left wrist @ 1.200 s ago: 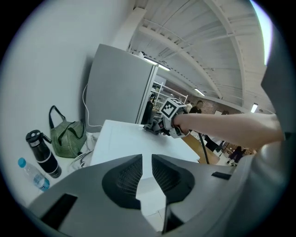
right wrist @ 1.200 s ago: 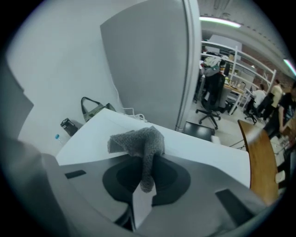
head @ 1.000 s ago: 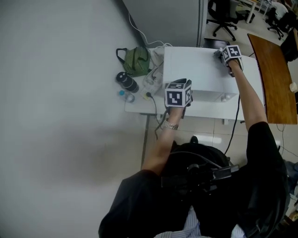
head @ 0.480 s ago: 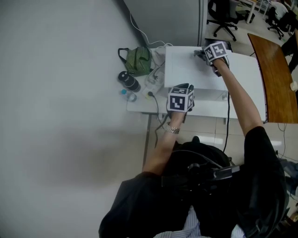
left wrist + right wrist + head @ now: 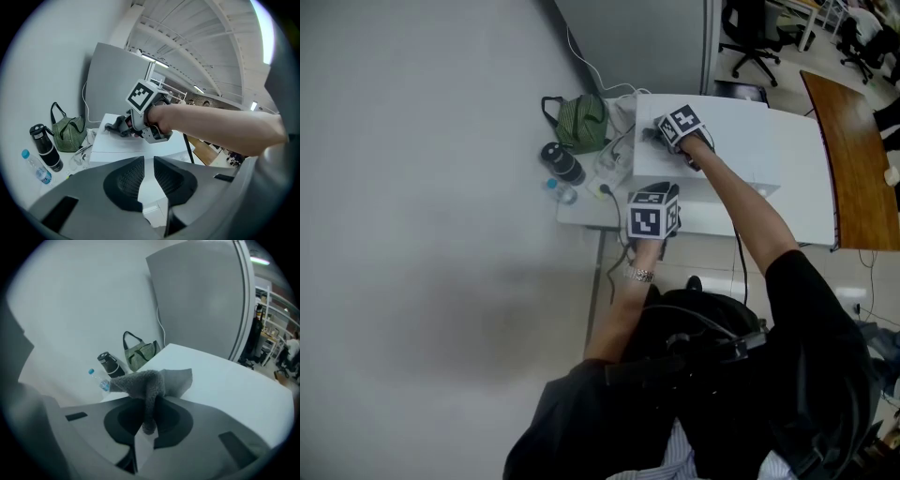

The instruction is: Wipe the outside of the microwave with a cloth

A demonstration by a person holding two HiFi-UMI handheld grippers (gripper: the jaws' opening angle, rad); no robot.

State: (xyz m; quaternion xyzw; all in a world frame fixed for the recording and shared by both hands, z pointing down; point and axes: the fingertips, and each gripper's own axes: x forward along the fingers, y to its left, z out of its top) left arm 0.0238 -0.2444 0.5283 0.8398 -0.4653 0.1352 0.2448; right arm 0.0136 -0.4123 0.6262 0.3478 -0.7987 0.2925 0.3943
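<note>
The white microwave stands on a white table, seen from above. My right gripper is over its top at the far left corner, shut on a grey cloth that drapes over the jaws and lies on the microwave top. In the left gripper view the right gripper presses the cloth onto the white top. My left gripper sits at the microwave's near left edge; its jaws stand nearly together with nothing between them.
Left of the microwave on the table are a green striped bag, a black flask, a small water bottle and loose cables. A grey partition stands behind. A wooden table and office chairs are at the right.
My right gripper has swept the cloth leftward across the microwave top, from the far right corner to the far left corner. The left gripper has barely moved.
</note>
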